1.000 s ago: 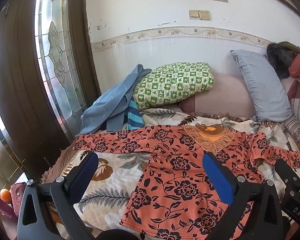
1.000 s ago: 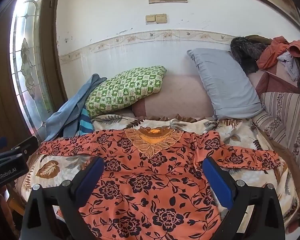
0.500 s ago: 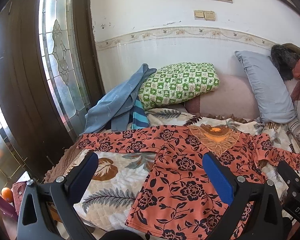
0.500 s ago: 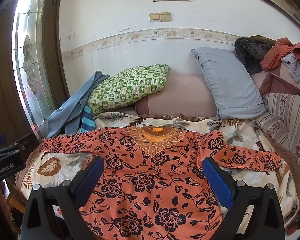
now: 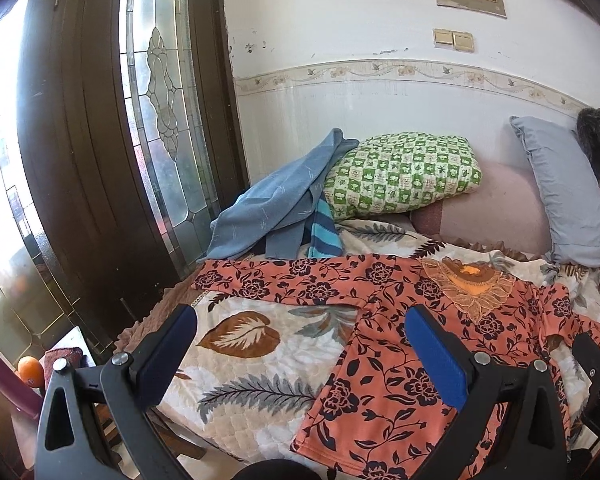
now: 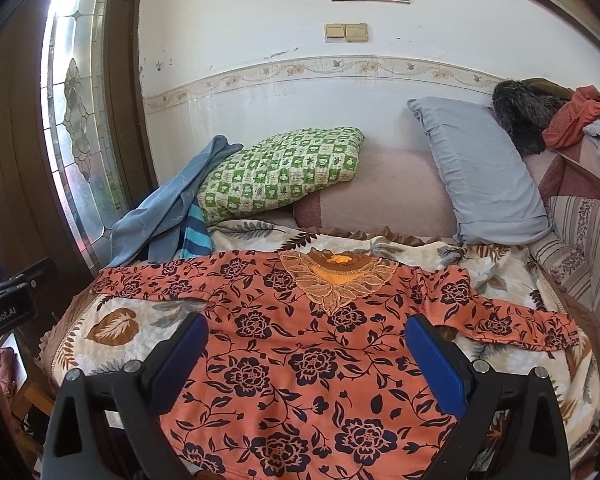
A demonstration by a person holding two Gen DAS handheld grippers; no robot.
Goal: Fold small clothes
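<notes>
On bed [image 6: 540, 280]: orange floral top [image 6: 300, 340], spread flat, sleeves out. Left tool [image 5: 300, 344], right tool [image 6: 304, 344]: fingers apart, empty, above it.

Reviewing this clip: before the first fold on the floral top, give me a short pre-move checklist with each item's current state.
1. Left gripper open and empty: ok.
2. Right gripper open and empty: ok.
3. Floral top spread out, neckline facing up, on the leaf-print blanket: ok.
4. Left sleeve lying straight: ok.
5. Right sleeve lying flat: not ok, it is bunched and creased near the shoulder.
6. Hem fully on the bed: cannot tell, the grippers hide the near edge.
</notes>
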